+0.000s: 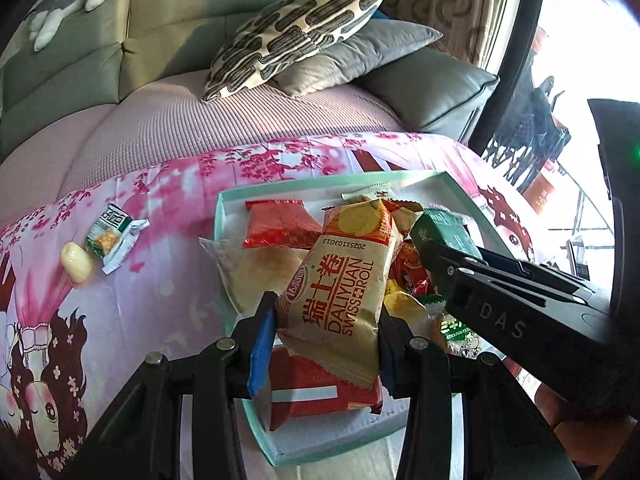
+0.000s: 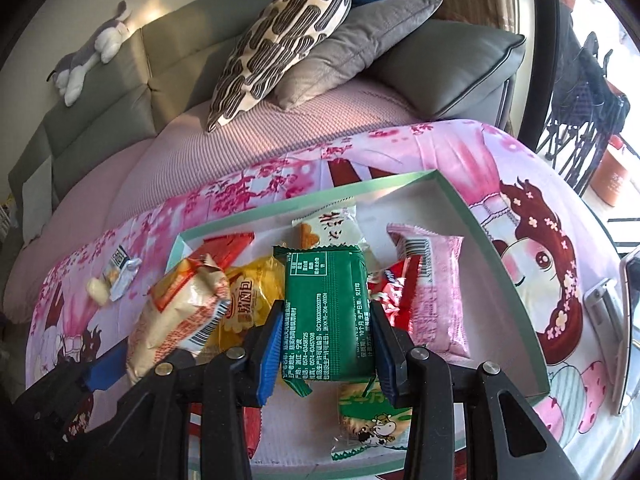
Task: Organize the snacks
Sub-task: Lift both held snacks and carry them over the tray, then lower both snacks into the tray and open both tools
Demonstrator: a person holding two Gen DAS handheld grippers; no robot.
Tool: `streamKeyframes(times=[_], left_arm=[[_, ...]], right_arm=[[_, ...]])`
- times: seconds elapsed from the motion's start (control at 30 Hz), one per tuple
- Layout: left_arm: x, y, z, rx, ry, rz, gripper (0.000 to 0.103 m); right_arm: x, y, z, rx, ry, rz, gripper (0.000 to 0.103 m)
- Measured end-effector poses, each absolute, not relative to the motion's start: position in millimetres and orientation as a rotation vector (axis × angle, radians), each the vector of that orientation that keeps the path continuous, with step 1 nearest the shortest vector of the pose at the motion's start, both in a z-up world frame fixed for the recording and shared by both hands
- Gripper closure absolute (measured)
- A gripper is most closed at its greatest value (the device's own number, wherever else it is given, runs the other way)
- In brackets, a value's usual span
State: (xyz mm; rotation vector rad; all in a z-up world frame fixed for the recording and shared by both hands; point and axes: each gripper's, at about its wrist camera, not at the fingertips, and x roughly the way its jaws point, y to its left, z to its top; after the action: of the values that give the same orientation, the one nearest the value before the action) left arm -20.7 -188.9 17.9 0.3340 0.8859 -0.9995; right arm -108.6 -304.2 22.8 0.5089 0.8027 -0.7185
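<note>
left gripper (image 1: 326, 336) clamped across the swiss roll packet (image 1: 340, 280) – light, soft, crushable. right gripper (image 2: 324, 344) clamped on the green packet (image 2: 326, 312) – slick film, best held mid-body over the tray (image 2: 516, 280).

One shallow green-rimmed tray (image 2: 500, 240) serves as landmark. Outside it, to its left on the worktop: one small green-and-white snack packet (image 1: 112, 236) and one pale yellow candy (image 1: 77, 262). Beyond the tray, on the sofa: three cushions, one patterned (image 2: 280, 40), two grey; one plush toy (image 2: 92, 56).
</note>
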Motion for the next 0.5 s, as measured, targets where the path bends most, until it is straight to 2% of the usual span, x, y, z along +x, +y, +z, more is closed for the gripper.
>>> streamKeyframes(times=[0.37,0.5], left_arm=[[-26.5,-194.1,11.5,0.363,0.914,-0.996,0.055],[-27.6,-194.7,9.4,0.38,0.922,-0.982,0.05]], right_arm=[[-109.4,-303.9,17.7,0.515,0.82,-0.72,0.059],[-110.7,-303.9,16.3,0.516,0.832,-0.724,0.051]])
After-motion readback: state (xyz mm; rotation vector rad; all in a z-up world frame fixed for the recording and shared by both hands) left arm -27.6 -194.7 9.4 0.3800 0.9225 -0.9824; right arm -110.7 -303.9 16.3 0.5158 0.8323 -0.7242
